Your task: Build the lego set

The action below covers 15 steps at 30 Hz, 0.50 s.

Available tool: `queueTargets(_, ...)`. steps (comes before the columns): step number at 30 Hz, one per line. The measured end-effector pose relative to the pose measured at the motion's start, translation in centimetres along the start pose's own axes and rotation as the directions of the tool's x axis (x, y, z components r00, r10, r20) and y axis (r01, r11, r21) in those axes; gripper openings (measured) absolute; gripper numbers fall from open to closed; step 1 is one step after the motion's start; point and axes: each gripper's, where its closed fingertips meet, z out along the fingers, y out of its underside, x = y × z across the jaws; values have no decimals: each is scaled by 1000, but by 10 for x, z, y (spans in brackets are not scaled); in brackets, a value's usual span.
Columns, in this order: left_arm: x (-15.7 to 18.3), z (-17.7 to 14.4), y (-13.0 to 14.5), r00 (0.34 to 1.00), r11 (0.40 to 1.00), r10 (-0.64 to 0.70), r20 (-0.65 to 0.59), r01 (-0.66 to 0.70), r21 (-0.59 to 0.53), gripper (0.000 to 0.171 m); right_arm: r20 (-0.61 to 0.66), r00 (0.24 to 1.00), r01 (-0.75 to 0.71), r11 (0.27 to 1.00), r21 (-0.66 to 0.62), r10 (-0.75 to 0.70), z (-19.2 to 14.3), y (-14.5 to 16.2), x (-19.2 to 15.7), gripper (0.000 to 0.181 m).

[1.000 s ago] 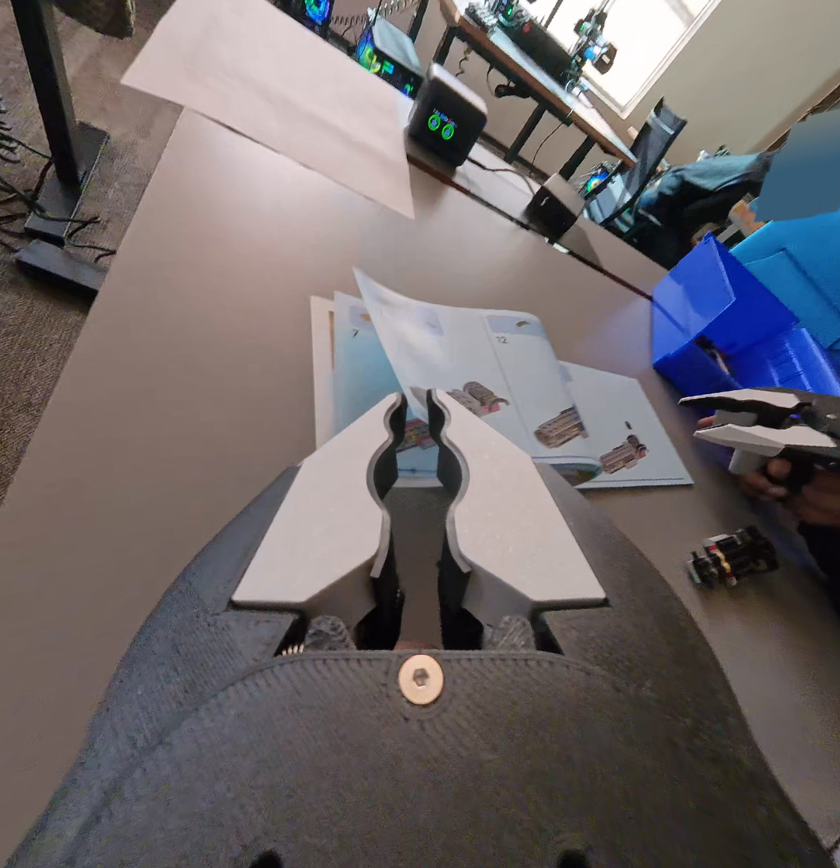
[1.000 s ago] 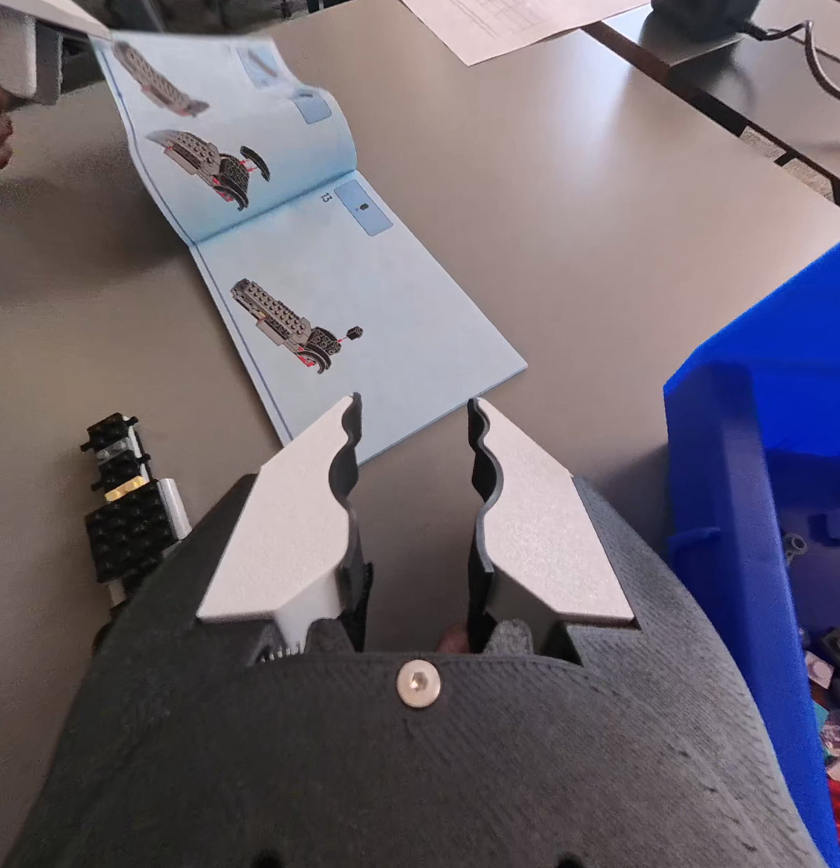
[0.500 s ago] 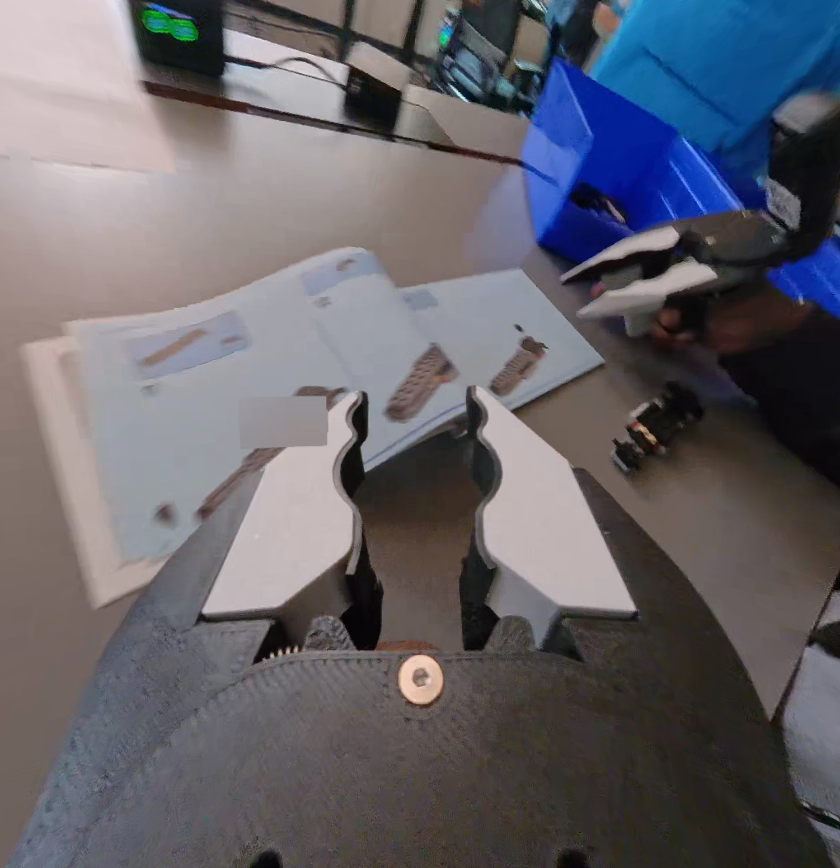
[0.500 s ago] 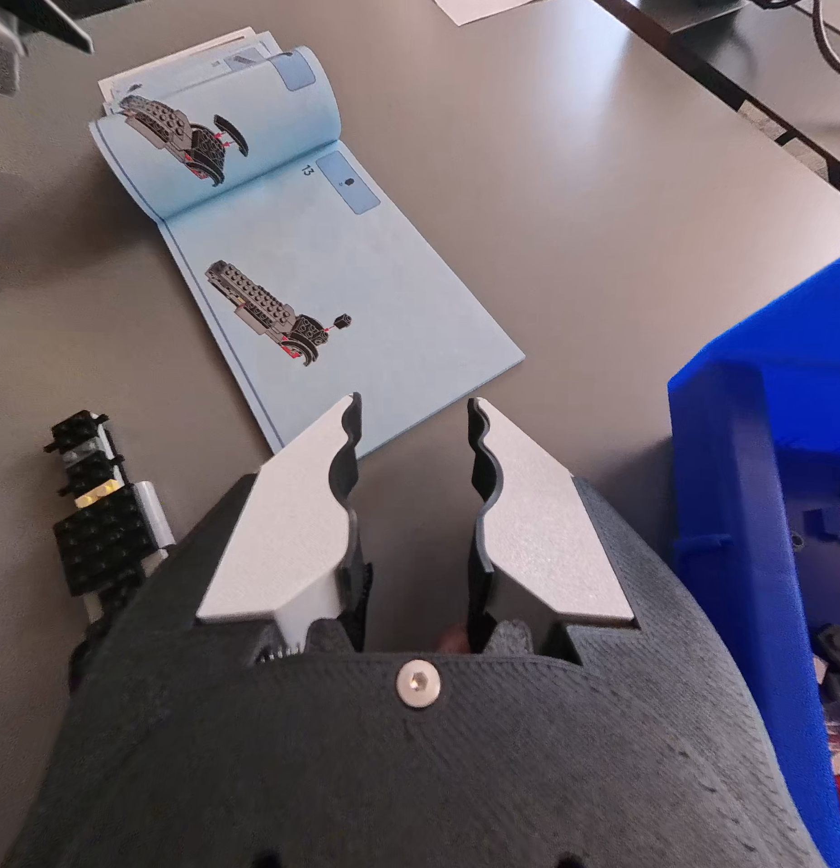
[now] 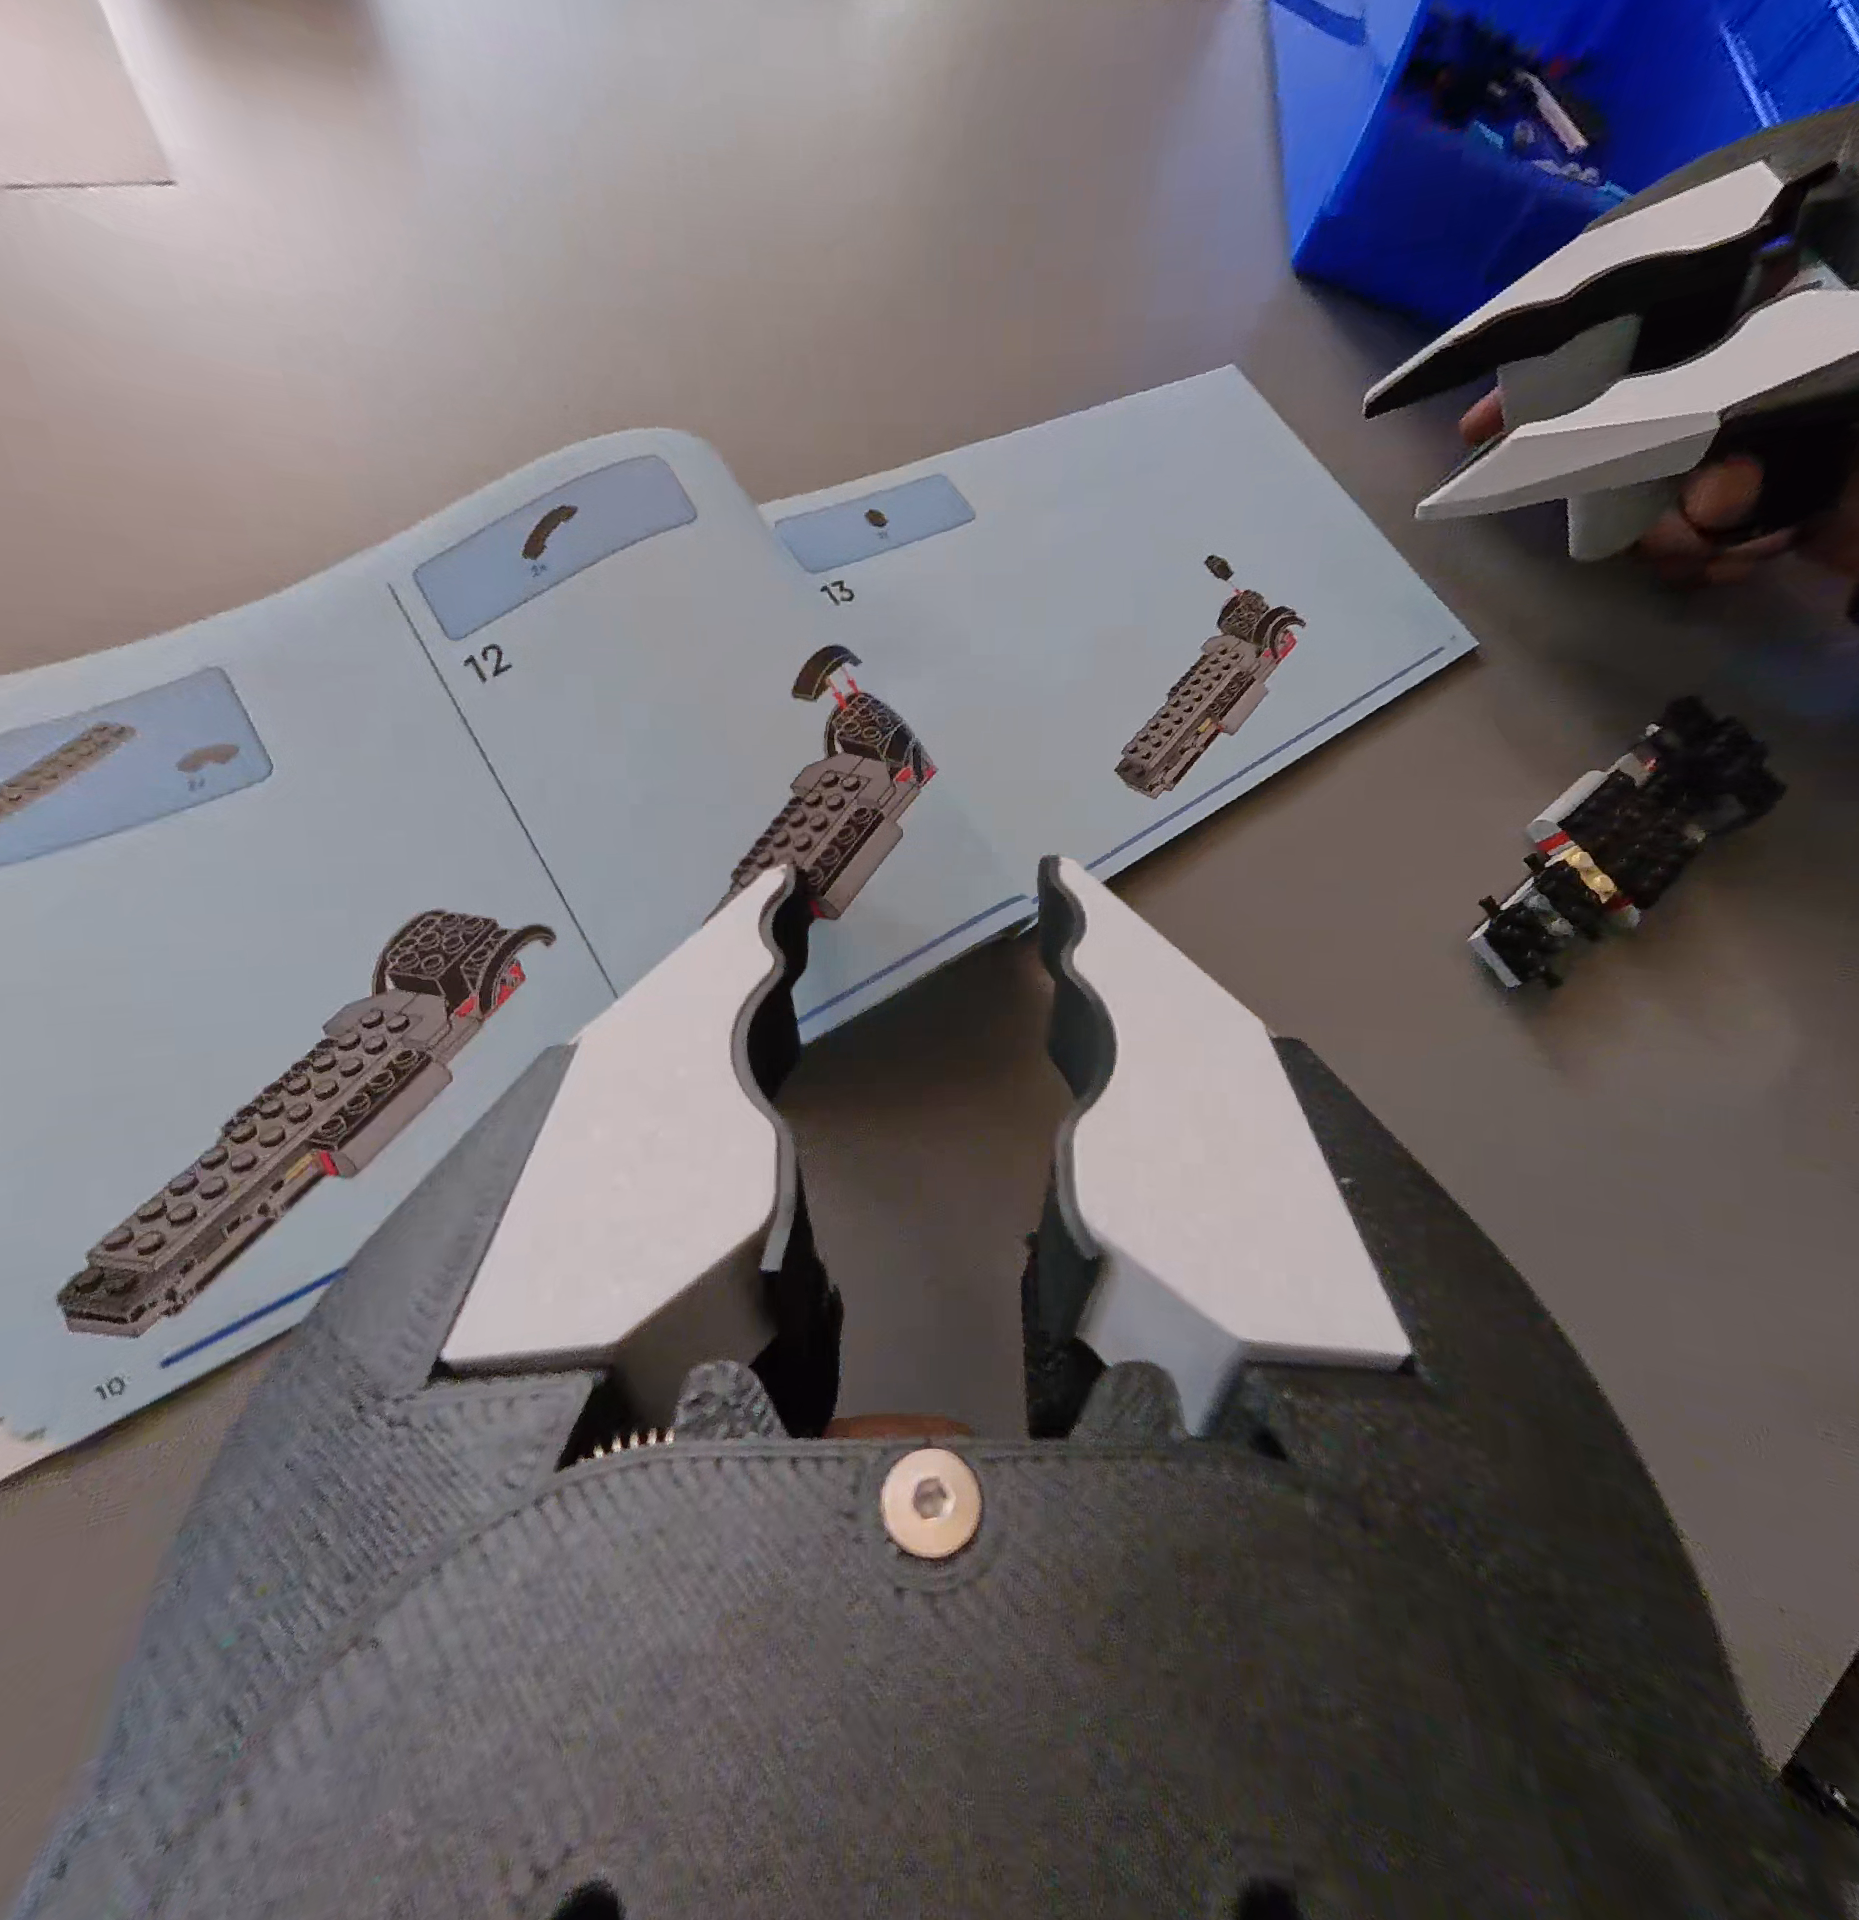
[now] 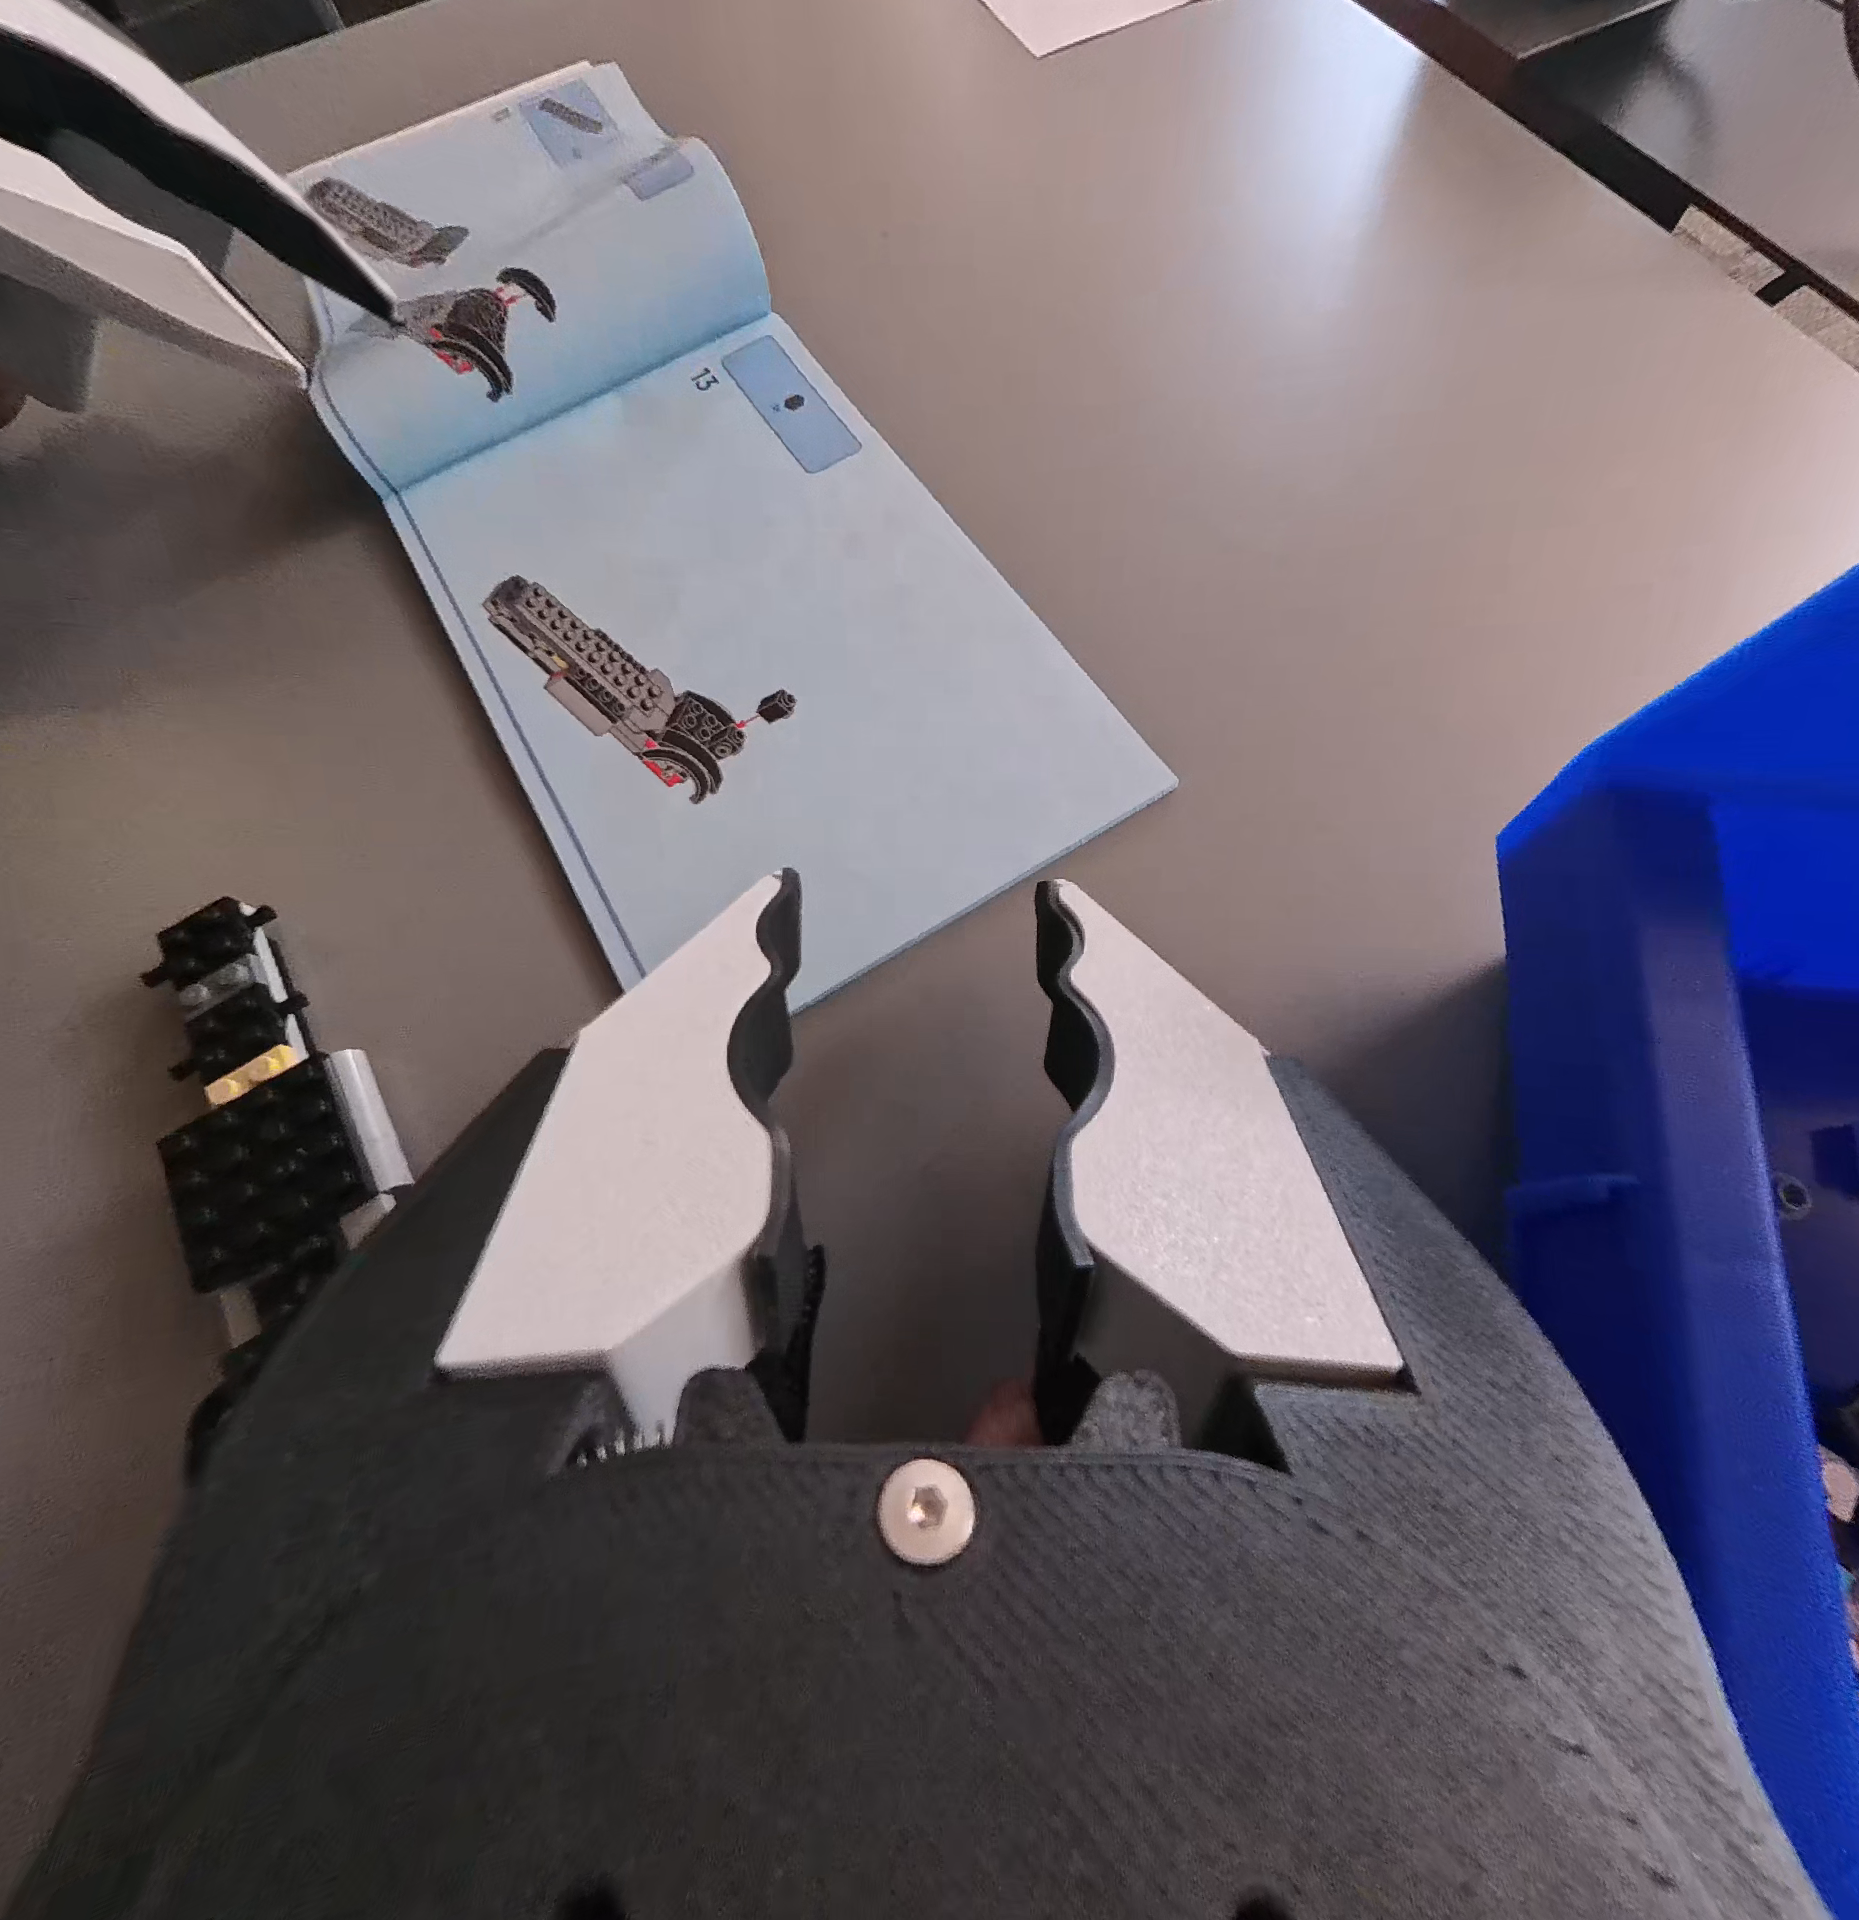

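A partly built black lego model (image 5: 1621, 842) with grey and yellow bits lies on the table; it also shows in the right wrist view (image 6: 260, 1132). The light blue instruction booklet (image 5: 592, 790) lies open and flat on the table, also in the right wrist view (image 6: 800, 665). My left gripper (image 5: 917, 883) is open and empty, hovering over the booklet's near edge. My right gripper (image 6: 909, 888) is open and empty above the table between the model and the blue bin; it shows far right in the left wrist view (image 5: 1424, 447).
A blue plastic bin (image 6: 1694, 1039) holding loose lego pieces stands at the right, also in the left wrist view (image 5: 1444, 197). A white paper sheet (image 5: 63, 94) lies at the far left of the table. A second table (image 6: 1735, 125) stands beyond.
My left gripper let go of the booklet page, opened and swung right and down. The page fell flat. My right gripper stayed open and shifted slightly.
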Motion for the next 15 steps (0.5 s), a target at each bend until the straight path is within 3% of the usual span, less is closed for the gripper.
queueTargets(9, 3, -5, -11, 999, 997, 9, -42, -5, 78, 47, -8, 1000, 5, 1000, 0, -5, 0, 0, 0, 49)
queueTargets(15, -14, -32, -16, 1000, 982, 7, 5, -8, 190, 52, -15, 1000, -2, 1000, 1, 2, 0, 0, 2, 49)
